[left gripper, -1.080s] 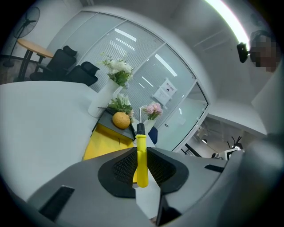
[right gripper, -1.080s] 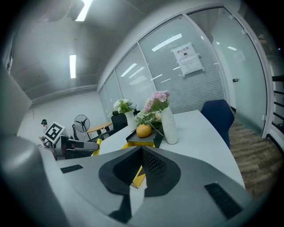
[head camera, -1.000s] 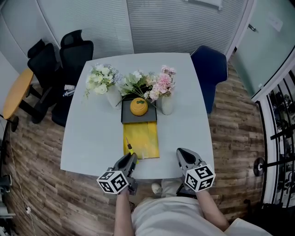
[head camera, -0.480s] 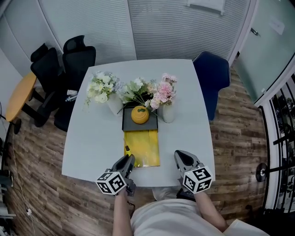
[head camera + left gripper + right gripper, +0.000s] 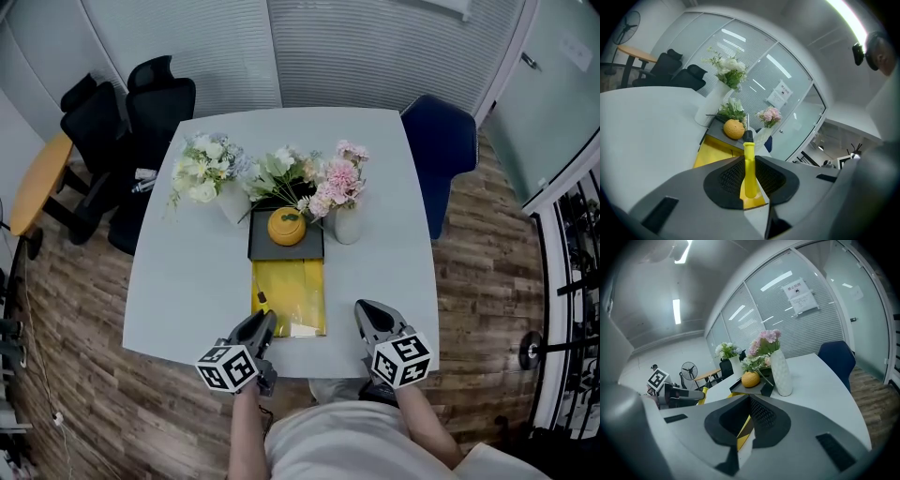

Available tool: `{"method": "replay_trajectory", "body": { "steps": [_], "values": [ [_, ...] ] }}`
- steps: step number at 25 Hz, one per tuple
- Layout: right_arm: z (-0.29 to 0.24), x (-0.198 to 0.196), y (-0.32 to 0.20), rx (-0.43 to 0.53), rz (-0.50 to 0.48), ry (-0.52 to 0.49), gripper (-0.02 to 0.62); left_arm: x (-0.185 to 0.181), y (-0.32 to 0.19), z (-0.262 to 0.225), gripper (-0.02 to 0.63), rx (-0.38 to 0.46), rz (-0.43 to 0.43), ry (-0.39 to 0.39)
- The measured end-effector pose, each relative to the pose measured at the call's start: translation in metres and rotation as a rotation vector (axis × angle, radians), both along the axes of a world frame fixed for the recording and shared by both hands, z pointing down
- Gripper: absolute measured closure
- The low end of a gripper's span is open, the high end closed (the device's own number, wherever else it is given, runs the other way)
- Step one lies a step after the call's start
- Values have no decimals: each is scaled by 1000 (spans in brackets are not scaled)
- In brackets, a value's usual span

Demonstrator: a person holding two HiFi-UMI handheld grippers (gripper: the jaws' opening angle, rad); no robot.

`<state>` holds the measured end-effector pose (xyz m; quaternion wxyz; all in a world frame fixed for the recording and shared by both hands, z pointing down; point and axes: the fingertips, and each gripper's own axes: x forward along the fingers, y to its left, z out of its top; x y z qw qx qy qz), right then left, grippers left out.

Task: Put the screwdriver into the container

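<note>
Well, in the head view your left gripper (image 5: 263,323) sits at the near edge of the table (image 5: 187,281). The screwdriver (image 5: 263,301) pokes forward from it, and its front end lies about over the near left rim of the yellow container (image 5: 298,295). Let go here and it may strike that rim and tip out onto the table, or roll off the near edge close behind. Your right gripper (image 5: 367,312) hovers to the right of the container, apart from it. Just past the container's far end stands a dark tray (image 5: 262,251) with an orange round object (image 5: 286,225); a long push forward could run the shaft into them. In the left gripper view the jaws are clamped tight on the screwdriver's (image 5: 748,164) yellow handle, the shaft pointing up and away. The grip looks narrow, so a knock of the tip against the container wall could swivel the tool. The container (image 5: 715,152) lies lower and to the left of the tool's line, so your aim seems slightly off. In the right gripper view that gripper's (image 5: 749,398) jaws are pressed together with nothing held, so it could not catch a sliding container quickly.
</note>
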<state>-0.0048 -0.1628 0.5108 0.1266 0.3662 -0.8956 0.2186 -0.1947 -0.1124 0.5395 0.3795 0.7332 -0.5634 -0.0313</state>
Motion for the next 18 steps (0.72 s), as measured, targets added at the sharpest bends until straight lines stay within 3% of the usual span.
{"method": "replay_trajectory", "body": {
  "steps": [18],
  "values": [
    [27, 6, -22, -51, 19, 34, 580, 3, -16, 44, 540, -156, 57, -59]
  ]
}}
